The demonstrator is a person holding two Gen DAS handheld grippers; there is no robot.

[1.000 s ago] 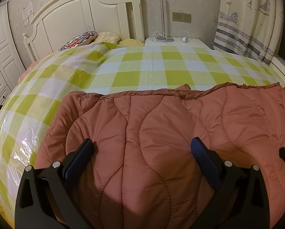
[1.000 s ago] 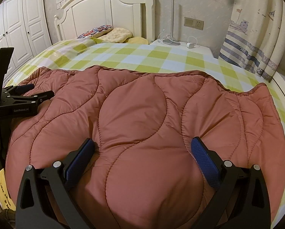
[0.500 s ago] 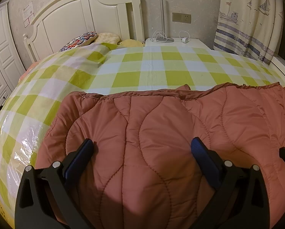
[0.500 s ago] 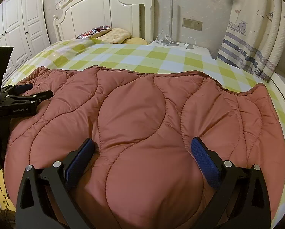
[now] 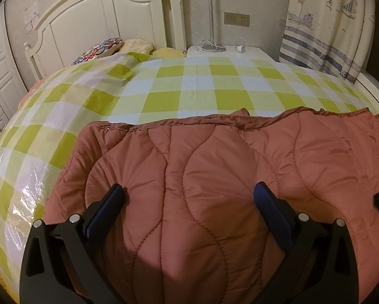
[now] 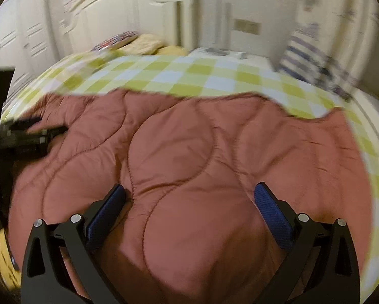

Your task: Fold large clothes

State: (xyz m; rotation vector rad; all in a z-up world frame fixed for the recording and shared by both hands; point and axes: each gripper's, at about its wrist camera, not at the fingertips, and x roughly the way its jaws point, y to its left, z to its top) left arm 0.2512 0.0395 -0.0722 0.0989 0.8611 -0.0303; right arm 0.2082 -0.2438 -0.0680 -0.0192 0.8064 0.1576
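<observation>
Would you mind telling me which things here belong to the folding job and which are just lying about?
Part of the job:
quilted jacket
left gripper
right gripper
checked bed cover, the work surface

Just lying about:
pillows
lamp
charger
curtain
wardrobe

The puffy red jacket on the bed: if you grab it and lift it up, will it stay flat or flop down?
It will probably flop: the quilted jacket lies soft and wrinkled over the checked bedcover. Its puffy padding suggests that it is light for its size. Its fabric looks smooth and a bit shiny, so it may slip between the open left gripper's and right gripper's fingers.
</observation>
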